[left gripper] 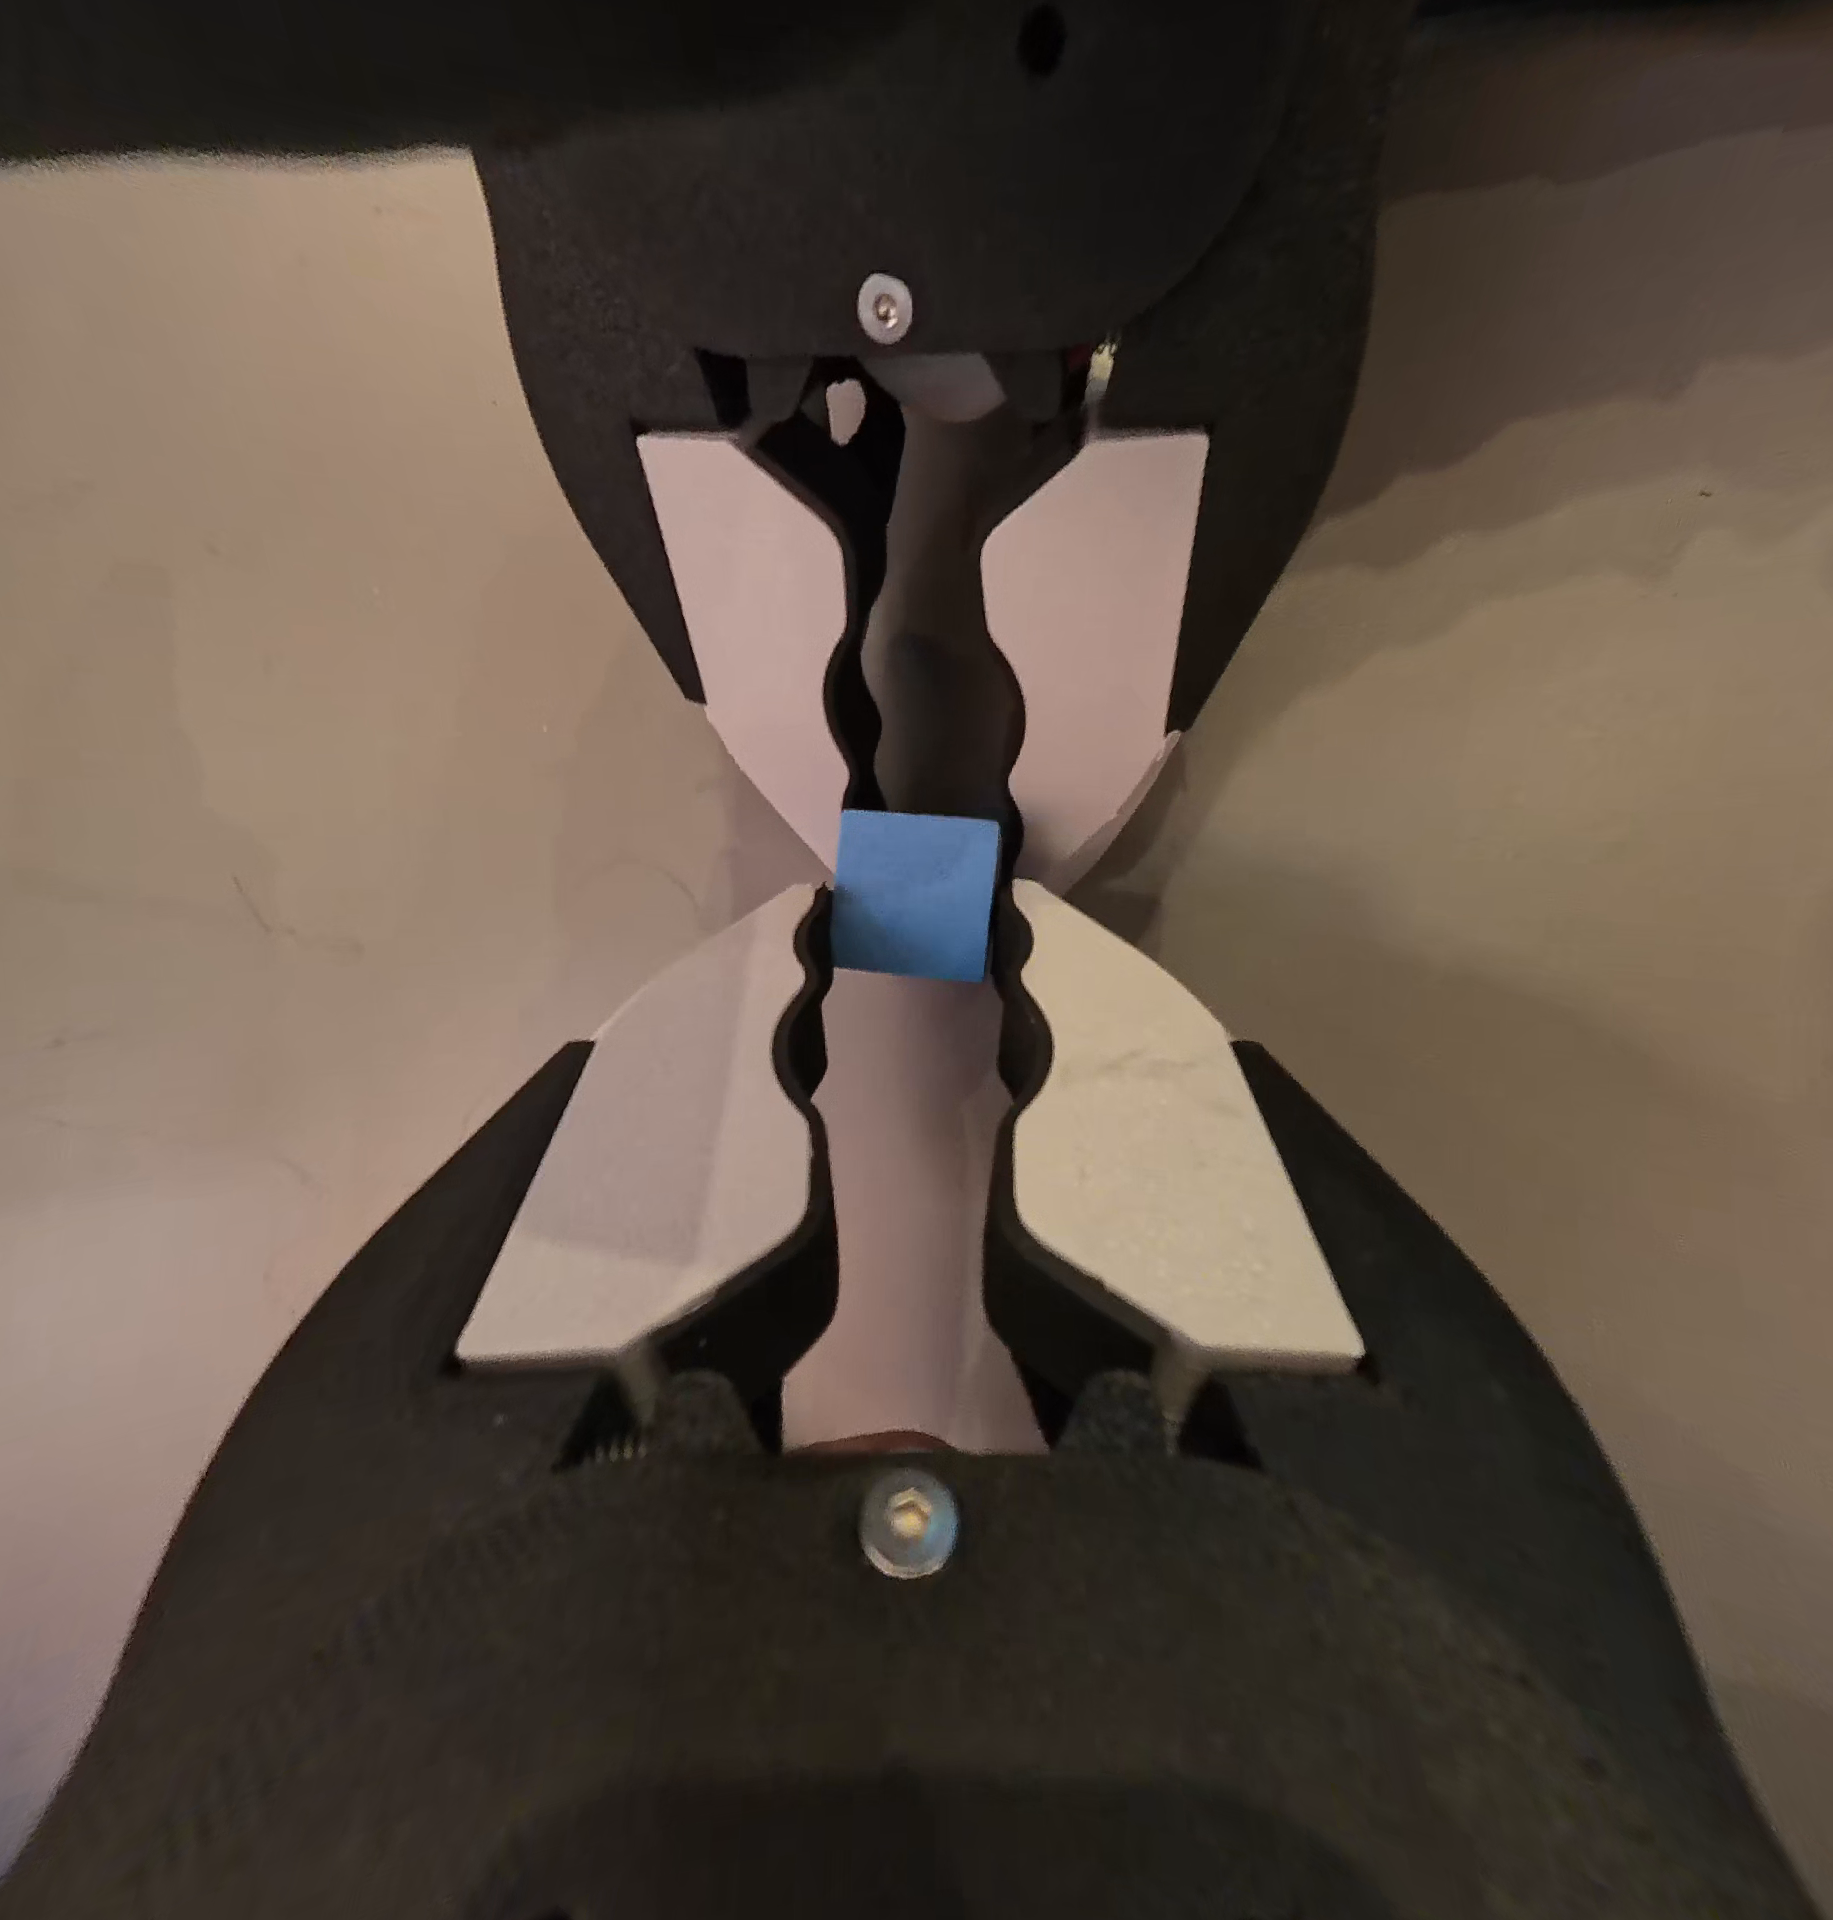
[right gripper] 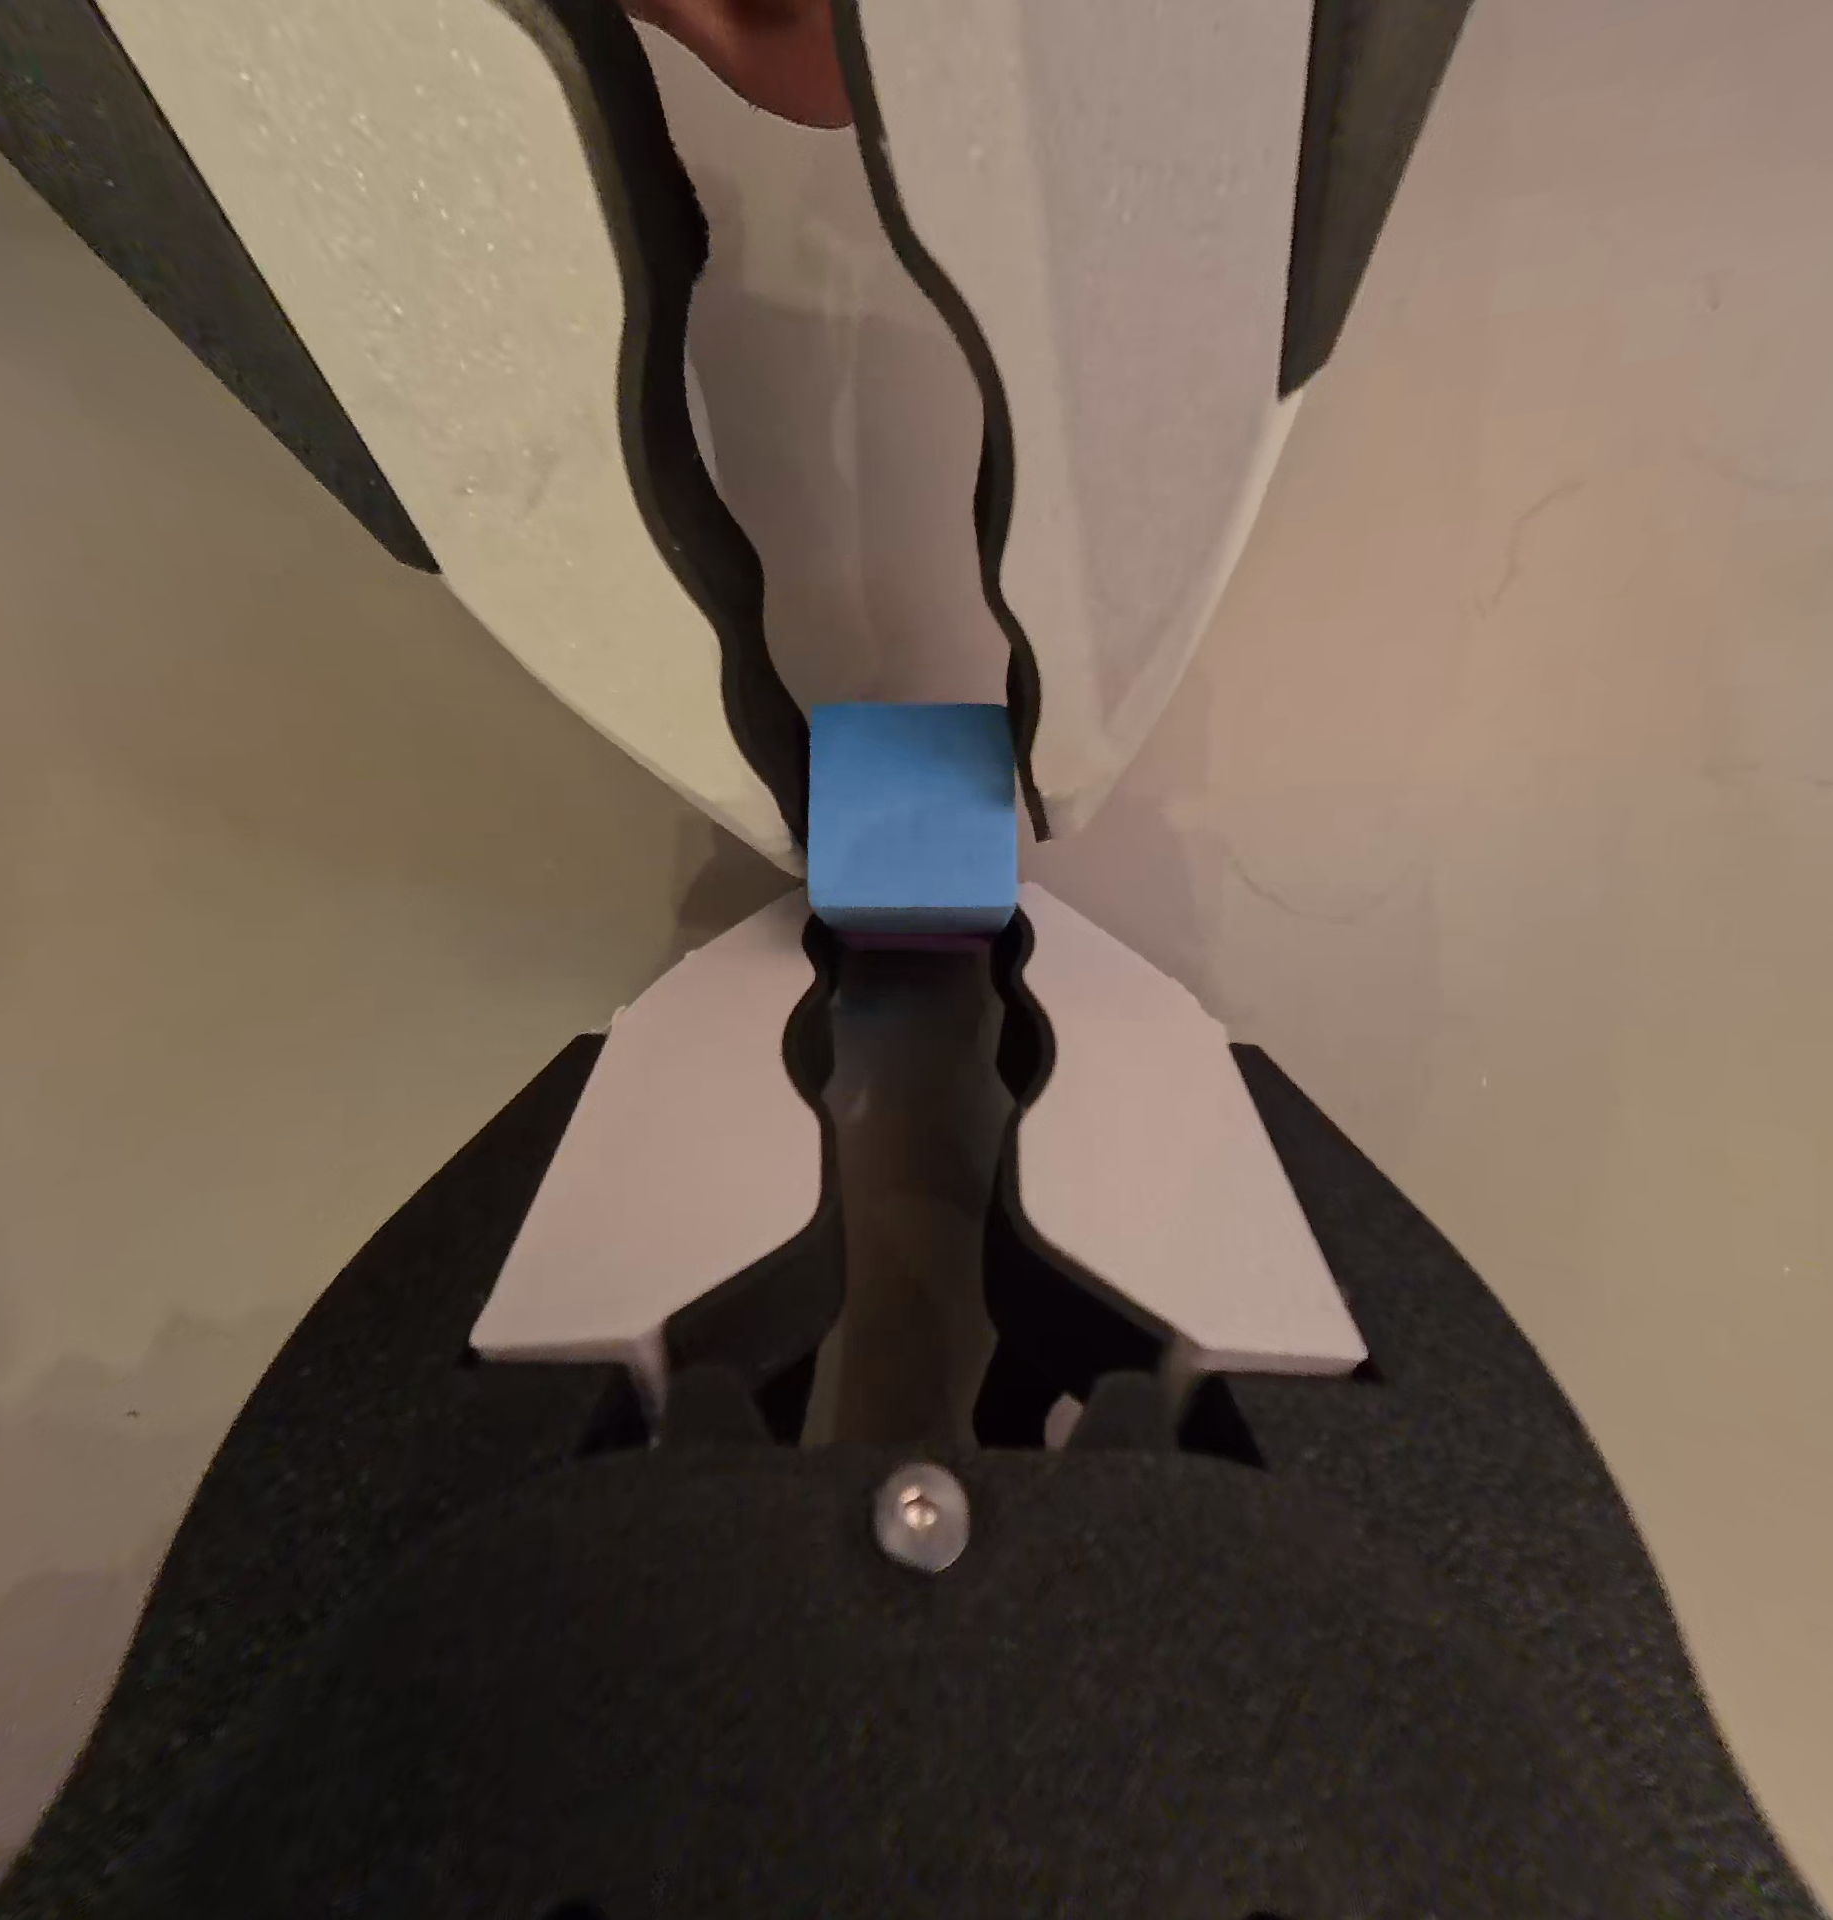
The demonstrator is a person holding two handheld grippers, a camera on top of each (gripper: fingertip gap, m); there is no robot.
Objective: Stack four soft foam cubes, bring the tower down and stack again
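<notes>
Two claws (left gripper: pixel 912 914) on blue cube (left gripper: pixel 912 899), purple sliver (right gripper: pixel 907 943) right view only

beige tabletop (left gripper: pixel 268 727), faint scuffs, w/ soft shadows

Blue cube (left gripper: pixel 912 899) is looking like matt foam, fine-grained, soft-edged. Left hand-held gripper (left gripper: pixel 912 935) body is showing rough, grainy black plastic; fingers (left gripper: pixel 704 1122) are reading as smooth matt white plastic with wavy black rubbery pads. Screw (left gripper: pixel 909 1527) is showing shiny metal. Desk (left gripper: pixel 268 727) is looking smooth, beige, faintly scuffed, low sheen.
</notes>
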